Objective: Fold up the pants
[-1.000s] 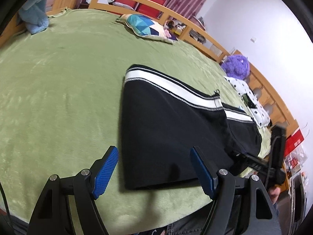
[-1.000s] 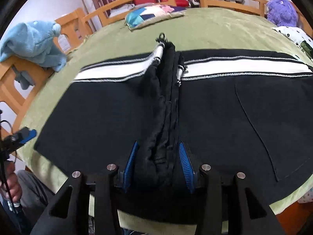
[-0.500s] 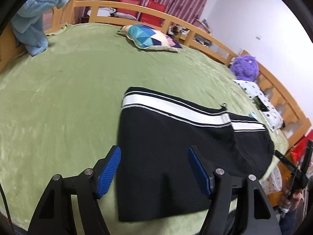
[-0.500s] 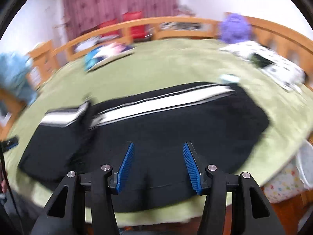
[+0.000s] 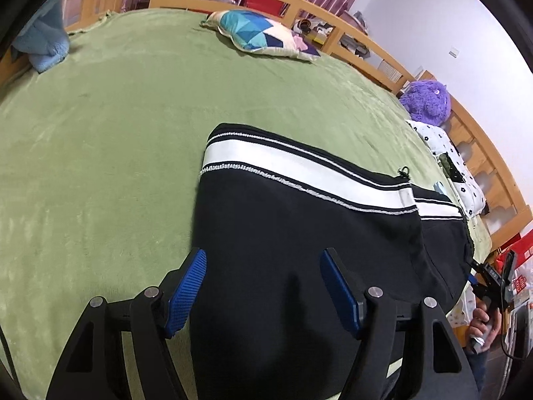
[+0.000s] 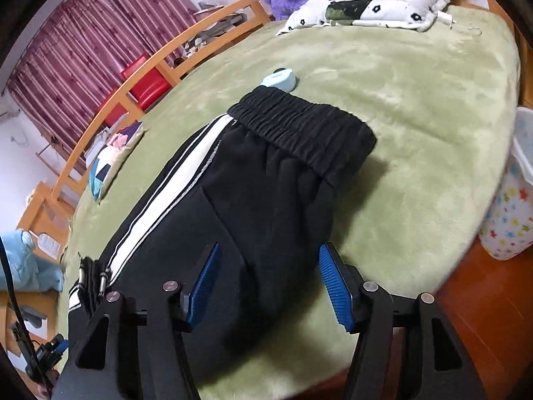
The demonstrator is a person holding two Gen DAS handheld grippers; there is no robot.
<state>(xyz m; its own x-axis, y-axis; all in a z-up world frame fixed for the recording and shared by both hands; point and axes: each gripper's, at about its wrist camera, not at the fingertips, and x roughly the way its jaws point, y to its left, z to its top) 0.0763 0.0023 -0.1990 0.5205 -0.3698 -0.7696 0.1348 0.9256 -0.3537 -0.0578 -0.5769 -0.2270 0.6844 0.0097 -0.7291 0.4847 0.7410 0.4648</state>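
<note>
Black pants (image 5: pixel 299 226) with a white side stripe lie flat on the green bed, legs folded over the upper part. In the right wrist view the pants (image 6: pixel 260 180) show their elastic waistband (image 6: pixel 299 133) at the far end. My left gripper (image 5: pixel 263 286) is open and empty, hovering over the folded end near the front edge. My right gripper (image 6: pixel 266 283) is open and empty, above the pants' near edge at the waist end. The right gripper also shows in the left wrist view at the far right (image 5: pixel 493 280).
A green blanket (image 5: pixel 100 133) covers the bed inside a wooden rail (image 5: pixel 366 40). A patchwork pillow (image 5: pixel 266 36), a purple plush (image 5: pixel 426 100), a flowered pillow (image 6: pixel 366 6) and a small blue object (image 6: pixel 279 80) lie around. A starred bin (image 6: pixel 513 206) stands beside the bed.
My right gripper let go of the bunched pants fabric, opened, and swung to the waistband end. My left gripper stayed open and shifted slightly over the folded end.
</note>
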